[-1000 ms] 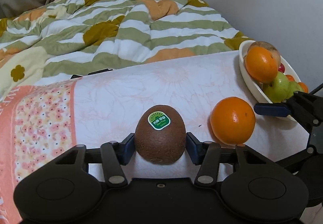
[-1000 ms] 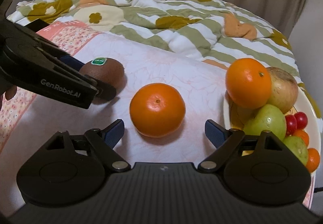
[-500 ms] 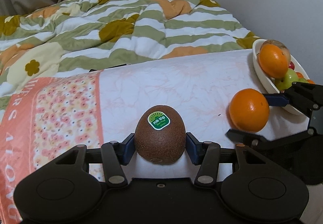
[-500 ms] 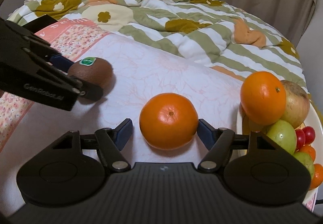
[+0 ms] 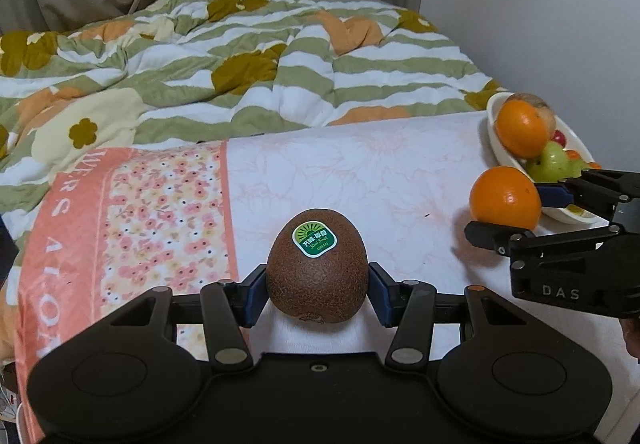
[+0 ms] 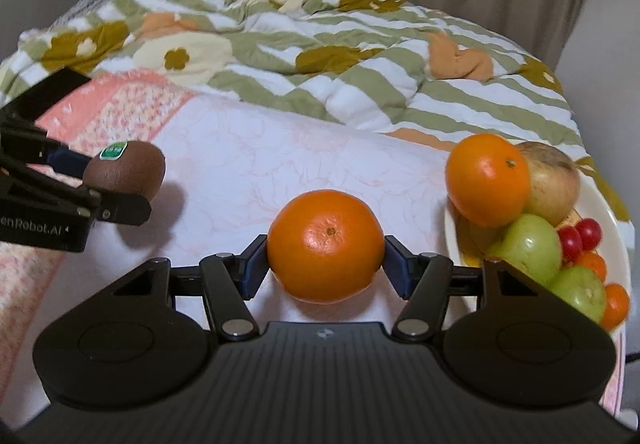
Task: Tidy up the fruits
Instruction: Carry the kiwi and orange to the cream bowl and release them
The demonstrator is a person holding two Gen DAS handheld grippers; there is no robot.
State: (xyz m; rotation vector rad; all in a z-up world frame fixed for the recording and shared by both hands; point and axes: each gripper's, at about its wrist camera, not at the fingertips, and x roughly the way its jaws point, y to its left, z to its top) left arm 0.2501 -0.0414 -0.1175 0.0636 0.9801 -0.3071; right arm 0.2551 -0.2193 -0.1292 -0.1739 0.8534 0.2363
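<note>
My left gripper (image 5: pixel 317 289) is shut on a brown kiwi (image 5: pixel 317 280) with a green sticker and holds it above the cloth-covered table (image 5: pixel 360 172). The kiwi also shows at the left of the right wrist view (image 6: pixel 126 172). My right gripper (image 6: pixel 325 264) is shut on an orange (image 6: pixel 325 246) and holds it just above the table; the orange also shows in the left wrist view (image 5: pixel 505 198). A white fruit bowl (image 6: pixel 604 204) at the right holds an orange (image 6: pixel 487 180), a brownish apple (image 6: pixel 554 182), green apples, cherry tomatoes and small oranges.
The table carries a white floral cloth with a pink flowered band (image 5: pixel 132 212) at the left. Behind it lies a bed with a striped green, white and orange quilt (image 5: pixel 248 60). Curtains and a wall stand behind.
My right gripper closed on the orange and lifted it slightly. My left gripper lifted the kiwi and drew back to the left, away from the bowl.
</note>
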